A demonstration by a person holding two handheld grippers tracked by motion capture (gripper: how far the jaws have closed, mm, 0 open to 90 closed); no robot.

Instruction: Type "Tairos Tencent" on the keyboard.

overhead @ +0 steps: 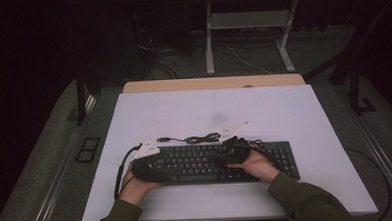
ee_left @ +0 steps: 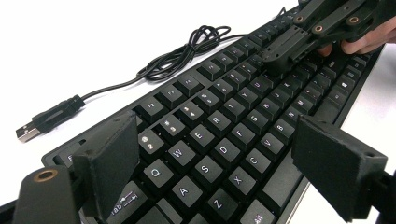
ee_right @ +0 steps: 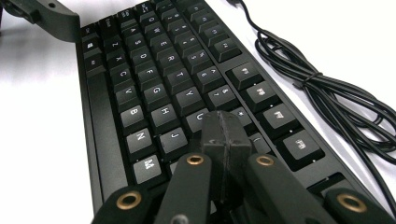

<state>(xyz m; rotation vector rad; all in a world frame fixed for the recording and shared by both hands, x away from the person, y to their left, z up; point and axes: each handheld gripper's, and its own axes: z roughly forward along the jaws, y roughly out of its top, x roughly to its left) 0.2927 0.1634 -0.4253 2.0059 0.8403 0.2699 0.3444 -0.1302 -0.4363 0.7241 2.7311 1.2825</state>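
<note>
- Step: key pressing. Right gripper [ee_right: 223, 126], jaws together, tip resting on the black plastic full-size keyboard [ee_right: 154, 88] around the I/K keys.
- Left gripper [ee_left: 212, 161], jaws apart, empty, hovers over the keyboard's left-end letter keys.
- Next: likely a short, straight-down press, avoiding neighbouring keys.

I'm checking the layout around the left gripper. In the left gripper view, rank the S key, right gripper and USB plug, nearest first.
1. S key, between the left gripper's open jaws.
2. USB plug, on the table at left.
3. Right gripper, shut, on keys at upper right.

White letters Q, W, E, R, T on the keyboard [ee_left: 224, 135] keys
</note>
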